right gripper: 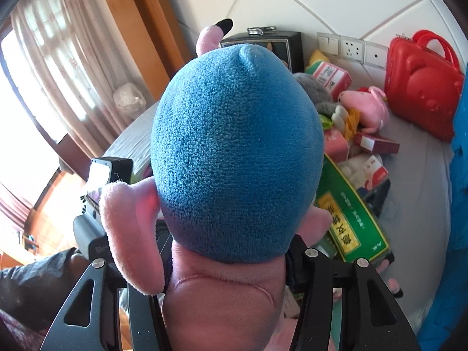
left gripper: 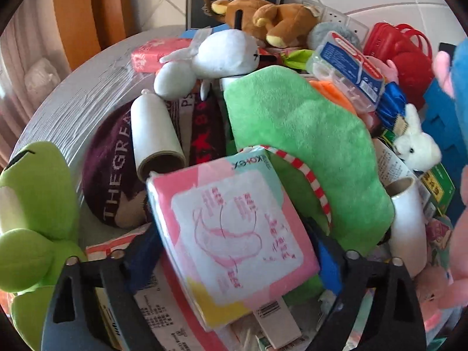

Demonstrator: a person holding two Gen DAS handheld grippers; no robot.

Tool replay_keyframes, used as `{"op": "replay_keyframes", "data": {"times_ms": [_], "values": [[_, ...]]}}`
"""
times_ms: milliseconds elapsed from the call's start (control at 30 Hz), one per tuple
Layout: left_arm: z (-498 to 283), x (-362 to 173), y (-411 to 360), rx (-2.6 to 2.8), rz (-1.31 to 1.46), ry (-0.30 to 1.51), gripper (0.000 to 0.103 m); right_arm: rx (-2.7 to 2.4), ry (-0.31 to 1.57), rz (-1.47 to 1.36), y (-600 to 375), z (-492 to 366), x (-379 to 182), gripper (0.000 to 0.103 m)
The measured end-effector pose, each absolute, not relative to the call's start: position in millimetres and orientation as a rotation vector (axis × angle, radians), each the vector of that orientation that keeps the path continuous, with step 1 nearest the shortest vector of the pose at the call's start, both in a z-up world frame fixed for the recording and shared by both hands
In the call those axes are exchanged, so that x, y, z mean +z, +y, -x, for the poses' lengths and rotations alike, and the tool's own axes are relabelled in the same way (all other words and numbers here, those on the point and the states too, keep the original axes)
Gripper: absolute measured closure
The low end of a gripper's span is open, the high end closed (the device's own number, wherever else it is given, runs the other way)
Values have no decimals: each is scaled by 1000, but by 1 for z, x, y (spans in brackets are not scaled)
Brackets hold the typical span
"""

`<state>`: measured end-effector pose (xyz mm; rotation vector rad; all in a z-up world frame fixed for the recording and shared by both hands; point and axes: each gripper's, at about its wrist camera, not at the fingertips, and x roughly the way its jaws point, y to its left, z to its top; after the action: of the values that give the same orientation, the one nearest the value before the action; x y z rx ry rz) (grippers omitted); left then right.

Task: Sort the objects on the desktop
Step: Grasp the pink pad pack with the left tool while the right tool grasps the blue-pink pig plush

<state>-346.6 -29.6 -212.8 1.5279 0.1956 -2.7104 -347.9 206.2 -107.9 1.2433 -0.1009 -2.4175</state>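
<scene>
A pink, white and yellow pack of sanitary pads [left gripper: 234, 231] lies tilted on top of the pile, between the fingers of my left gripper [left gripper: 234, 254]. Its blue pads meet both side edges of the pack, so it is shut on it. My right gripper [right gripper: 225, 278] is shut on the pink lower part of a plush toy with a blue body [right gripper: 237, 152], held up above the table. One pink limb [right gripper: 131, 234] hangs over the left finger. The same toy shows at the right edge [left gripper: 460, 87] of the left wrist view.
The round grey table [left gripper: 73, 102] is heaped with a green plush cushion [left gripper: 307, 146], white rabbit toy [left gripper: 216, 55], brown plush [left gripper: 263, 17], white roll [left gripper: 155, 134] and green frog toy [left gripper: 32, 204]. Elsewhere: a red case [right gripper: 421, 87], green box [right gripper: 351, 213], pink pig plush [right gripper: 368, 108].
</scene>
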Motion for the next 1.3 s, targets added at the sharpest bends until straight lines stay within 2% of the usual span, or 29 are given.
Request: {"op": "replay_keyframes", "data": {"times_ms": [100,200,400,733,1100,1300], "values": [[336,-208,-25,-2764,-1532,57,31,-2434,-119,-1247,203,341,-103,49],[326,-204,-29,-2800,-1520,28,35,-2463,-146,-1229,204,335,-98,49],[316,-174,-36,-2883,-1384,-52,36,-2556,-222,-1144,204,322,-79,49],[288,-55,20,-3266,-894,-474,36,-2755,-448,-948,228,277,-22,49],[250,73,197,-3803,-466,-659,36,-3204,-484,-488,330,155,112,49],[254,99,323,-3906,-433,-687,36,-3394,-504,-441,428,127,142,48]]}}
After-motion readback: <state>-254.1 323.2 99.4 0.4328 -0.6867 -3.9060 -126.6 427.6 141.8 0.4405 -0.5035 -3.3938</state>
